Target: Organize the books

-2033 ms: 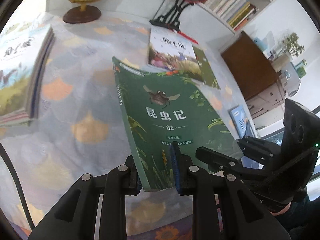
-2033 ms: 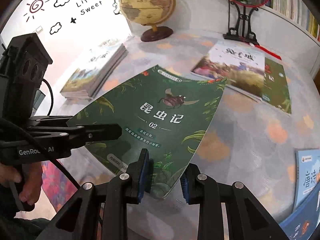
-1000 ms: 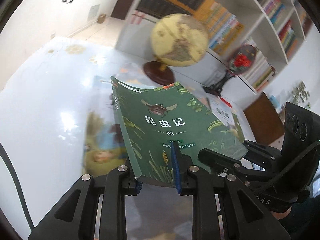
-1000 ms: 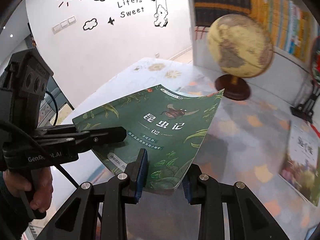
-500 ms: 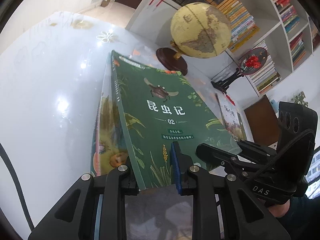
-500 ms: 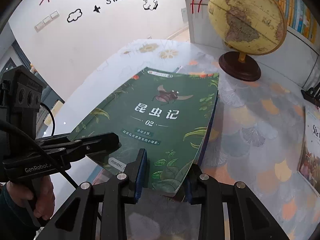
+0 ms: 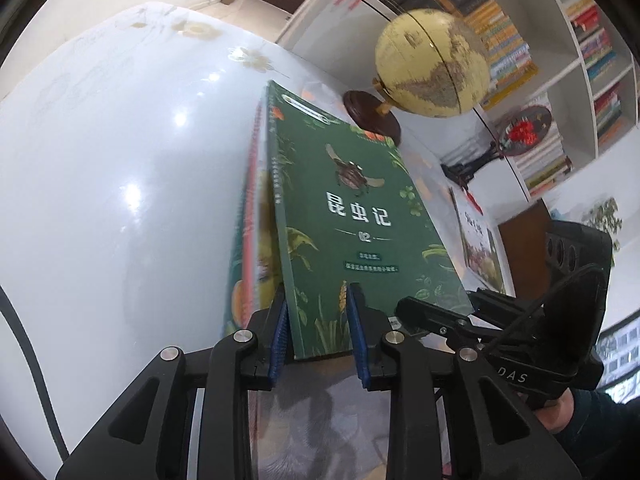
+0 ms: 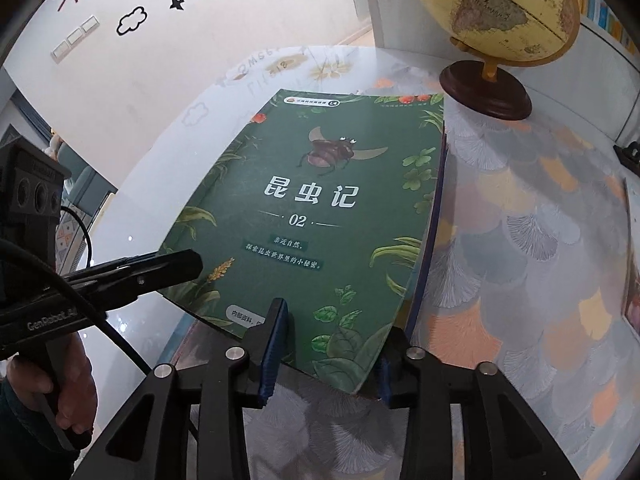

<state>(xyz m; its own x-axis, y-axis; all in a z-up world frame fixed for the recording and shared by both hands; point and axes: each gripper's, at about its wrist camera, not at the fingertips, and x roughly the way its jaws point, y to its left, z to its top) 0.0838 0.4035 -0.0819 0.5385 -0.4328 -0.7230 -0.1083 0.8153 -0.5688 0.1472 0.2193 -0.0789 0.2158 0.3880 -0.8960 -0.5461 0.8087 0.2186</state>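
**Green book down on the pile, both claws letting go**

We start with the worktop (image 8: pixel 520 208) — a patterned cloth under glass, with a globe (image 7: pixel 434 64) at its far end and shelves of books (image 7: pixel 508 60) behind. Another book (image 7: pixel 478 248) lies apart to the right, not yet gathered.

A second ago we carried the green book (image 8: pixel 320 208) in the air, tilted, between both claws; now it lies flat on the pile (image 7: pixel 250 216) at the left of the worktop, its cover up and its edges roughly over the books below. That tells us the placing is all but done.

Our left claw (image 7: pixel 316 328) sits at the book's near left corner, and its jaws are opening: the right pad stands off the cover, the left one close to the spine edge. Our right claw (image 8: pixel 326 344) is at the near right corner and opening wider, with the corner between its pads but no longer pinched. We see a hand (image 8: pixel 74 384) on the left handle.

We judge the next step to be a clean withdrawal — without dragging the book askew — then the book lying to the right.
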